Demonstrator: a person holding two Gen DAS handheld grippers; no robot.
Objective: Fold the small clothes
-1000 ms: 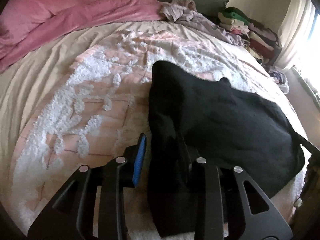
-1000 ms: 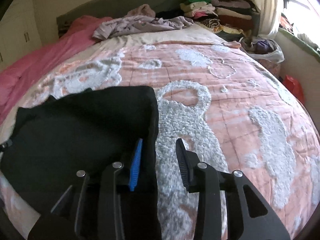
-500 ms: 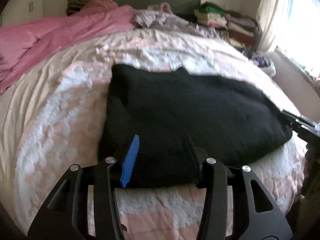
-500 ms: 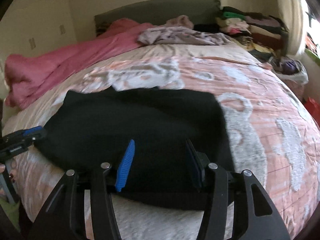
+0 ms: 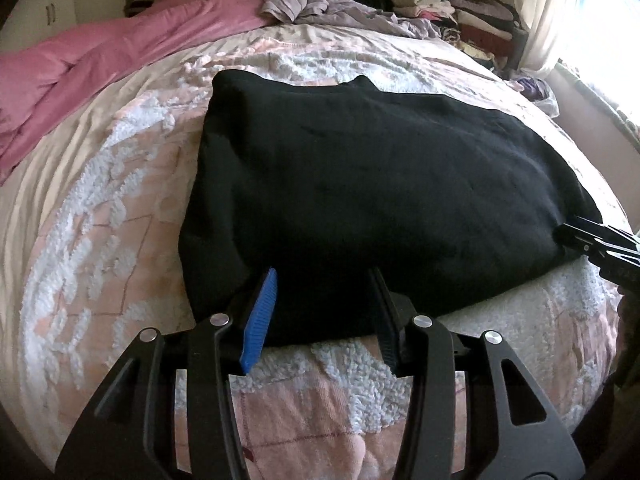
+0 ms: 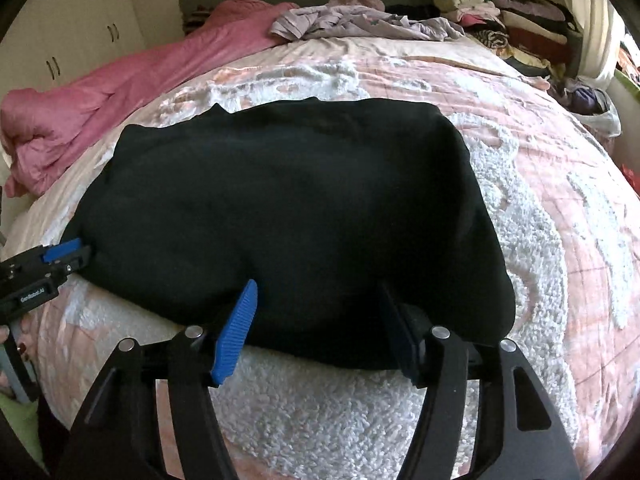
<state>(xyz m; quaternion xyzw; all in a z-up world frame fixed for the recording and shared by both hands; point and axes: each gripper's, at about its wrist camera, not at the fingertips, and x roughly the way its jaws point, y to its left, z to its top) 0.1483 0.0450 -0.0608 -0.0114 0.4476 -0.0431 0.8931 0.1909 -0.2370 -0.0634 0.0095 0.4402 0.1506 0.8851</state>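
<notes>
A black garment (image 5: 372, 184) lies folded flat on the pink and white bedspread (image 5: 100, 208); it also shows in the right wrist view (image 6: 288, 208). My left gripper (image 5: 322, 312) is open and empty at the garment's near edge, towards its left end. My right gripper (image 6: 320, 328) is open and empty at the near edge, towards its right end. Each gripper shows at the edge of the other's view: the right one (image 5: 596, 240) and the left one (image 6: 44, 268), both at the garment's edge.
A pink duvet (image 5: 100, 52) lies bunched along the bed's left side. A crumpled lilac garment (image 6: 360, 24) lies at the head of the bed. Folded clothes (image 5: 452, 12) are stacked at the far right by a curtain (image 5: 548, 12). A wardrobe (image 6: 72, 40) stands at left.
Both grippers have drawn back from the garment's side edges to its near edge and opened wider. The garment now lies flat in front of both.
</notes>
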